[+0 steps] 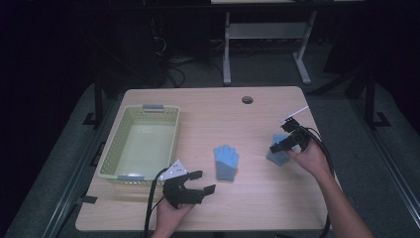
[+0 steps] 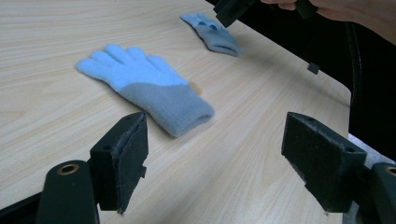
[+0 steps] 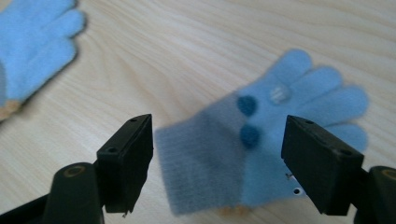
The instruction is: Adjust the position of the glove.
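From the high view I can barely read the far glove (image 1: 278, 156): my right gripper (image 1: 286, 141) and the hand behind it cover most of it, so only a blue patch shows past the black jaws. In the right gripper view the same glove (image 3: 261, 144) is blurred, its grey cuff running off the bottom edge, two dark blue dots on its back. My jaws there stand wide apart, one on each side of the glove, and I can see no pad pressing on the cloth; how far above it they hang I cannot tell. The left gripper (image 1: 198, 182) is open too, empty, low over the bare table (image 1: 257, 208).

Taking the basket (image 1: 140, 143) as my mark: the near glove (image 1: 226, 161) lies flat on the table to its right, fingers pointing away from me, and the far glove lies farther right again, well apart from the basket, close to the table's right edge
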Motion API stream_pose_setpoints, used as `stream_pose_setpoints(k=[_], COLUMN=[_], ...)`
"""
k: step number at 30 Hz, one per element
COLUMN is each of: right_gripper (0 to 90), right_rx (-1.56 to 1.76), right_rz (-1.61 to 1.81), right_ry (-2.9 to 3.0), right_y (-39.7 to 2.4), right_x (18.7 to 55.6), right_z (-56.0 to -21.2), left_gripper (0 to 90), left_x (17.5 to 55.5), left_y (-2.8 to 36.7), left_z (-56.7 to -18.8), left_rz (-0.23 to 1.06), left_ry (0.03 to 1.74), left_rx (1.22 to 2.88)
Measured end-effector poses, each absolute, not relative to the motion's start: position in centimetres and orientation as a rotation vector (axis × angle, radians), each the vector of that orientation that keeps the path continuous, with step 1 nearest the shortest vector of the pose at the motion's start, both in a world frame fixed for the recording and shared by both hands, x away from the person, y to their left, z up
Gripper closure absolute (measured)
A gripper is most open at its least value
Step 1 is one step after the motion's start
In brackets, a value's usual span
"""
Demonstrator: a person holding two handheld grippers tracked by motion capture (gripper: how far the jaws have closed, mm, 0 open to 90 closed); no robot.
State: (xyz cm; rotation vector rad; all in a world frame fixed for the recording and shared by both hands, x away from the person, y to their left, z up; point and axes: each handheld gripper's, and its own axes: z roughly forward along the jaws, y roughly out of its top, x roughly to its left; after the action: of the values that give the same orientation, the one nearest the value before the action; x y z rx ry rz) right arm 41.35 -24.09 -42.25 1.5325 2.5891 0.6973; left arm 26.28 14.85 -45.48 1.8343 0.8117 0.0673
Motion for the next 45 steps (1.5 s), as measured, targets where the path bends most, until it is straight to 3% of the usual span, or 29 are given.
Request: stream_pose_setpoints(k=[8, 15, 24, 29, 45], right_gripper=[34.6, 51.2, 64.3, 78.4, 83.0], right_rx=[1.583, 1.626, 1.549, 1.521, 1.507], right_rz=[0.621, 0.534, 0.408, 0.363, 0.465], right_ry=[2.602, 2.605, 2.589, 2.620, 2.617], right_y=[-24.4, -24.4, -23.1, -22.4, -22.8], right_x=[41.9, 42.5, 42.4, 42.7, 41.9], right_z=[-43.0, -43.9, -44.1, -43.9, -41.4], left_gripper=[22.6, 22.6, 22.6, 22.6, 22.6], left_x=[26.3, 26.2, 26.1, 26.0, 26.0], left_y=[14.8, 14.7, 14.3, 14.2, 14.4], left_z=[-45.5, -45.5, -45.6, -45.7, -45.5], left_rz=[0.064, 0.060, 0.053, 0.055, 0.061], left_ry=[0.808, 0.809, 0.806, 0.803, 0.805], left_rx=[1.838, 1.839, 1.849, 1.845, 1.842])
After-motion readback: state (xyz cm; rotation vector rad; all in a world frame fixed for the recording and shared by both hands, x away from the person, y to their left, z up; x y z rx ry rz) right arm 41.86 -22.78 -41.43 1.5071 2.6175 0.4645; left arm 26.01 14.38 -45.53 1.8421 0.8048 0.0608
